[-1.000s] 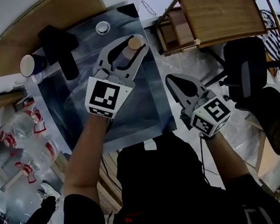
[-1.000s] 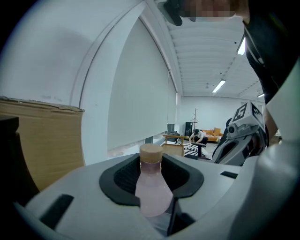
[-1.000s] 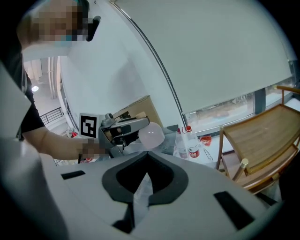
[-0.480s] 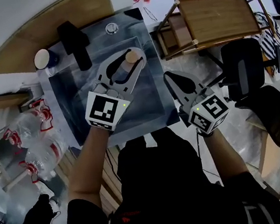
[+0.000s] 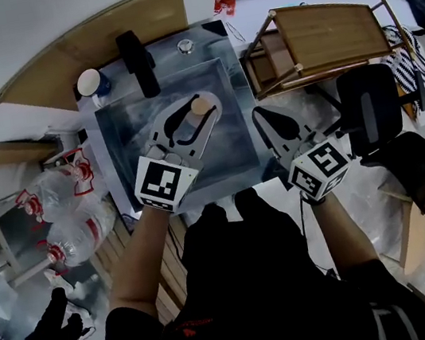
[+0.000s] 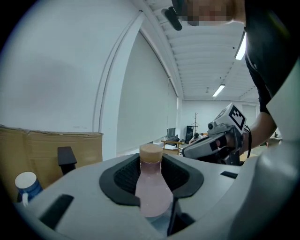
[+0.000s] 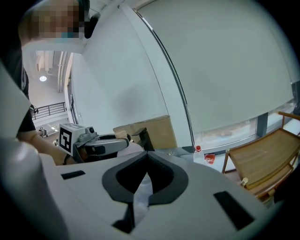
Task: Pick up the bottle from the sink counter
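A pale pink bottle (image 5: 199,111) with a tan cap is clamped between the pads of my left gripper (image 5: 192,118), held in the air over the steel sink basin (image 5: 241,131). In the left gripper view the bottle (image 6: 151,187) stands upright between the dark pads, cap on top, with the left gripper (image 6: 152,164) shut on its neck and shoulder. My right gripper (image 5: 265,118) hovers to the right of the sink, jaws together and empty. The right gripper view shows the right gripper (image 7: 146,158) with its tips meeting and the left gripper (image 7: 101,143) beyond.
A black faucet (image 5: 136,53) and a blue-and-white cup (image 5: 91,83) stand at the sink's back edge. A wooden chair (image 5: 318,30) and a black office chair (image 5: 371,102) are at the right. Large plastic water bottles (image 5: 64,198) lie on the floor at the left.
The left gripper has drawn back with the bottle from the sink's far right corner to over the basin's middle, and has risen. The right gripper has also risen a little, still shut.
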A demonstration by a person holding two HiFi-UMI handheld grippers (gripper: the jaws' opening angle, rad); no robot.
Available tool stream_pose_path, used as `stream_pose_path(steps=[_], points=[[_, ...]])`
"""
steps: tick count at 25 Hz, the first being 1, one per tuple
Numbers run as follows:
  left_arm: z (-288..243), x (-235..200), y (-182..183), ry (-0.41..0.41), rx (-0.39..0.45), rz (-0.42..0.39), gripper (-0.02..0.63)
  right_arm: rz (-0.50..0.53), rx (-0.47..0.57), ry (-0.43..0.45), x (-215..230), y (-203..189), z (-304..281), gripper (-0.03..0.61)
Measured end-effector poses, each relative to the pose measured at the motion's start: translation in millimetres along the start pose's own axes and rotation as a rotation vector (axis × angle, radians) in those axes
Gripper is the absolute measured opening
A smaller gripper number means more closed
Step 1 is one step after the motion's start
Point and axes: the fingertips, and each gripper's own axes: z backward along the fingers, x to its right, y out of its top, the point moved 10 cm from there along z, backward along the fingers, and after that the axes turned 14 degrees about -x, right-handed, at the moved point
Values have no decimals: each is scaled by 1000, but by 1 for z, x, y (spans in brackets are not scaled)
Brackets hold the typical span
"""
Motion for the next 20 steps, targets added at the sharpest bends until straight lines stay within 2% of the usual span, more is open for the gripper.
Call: stream_pose_path(steps=[6, 20], points=[[36, 10, -2, 15, 5, -4, 147, 13, 23, -13, -23, 5, 10, 5], [106, 27, -16, 59, 19, 46, 147, 99, 35, -35, -70, 6, 28, 5]])
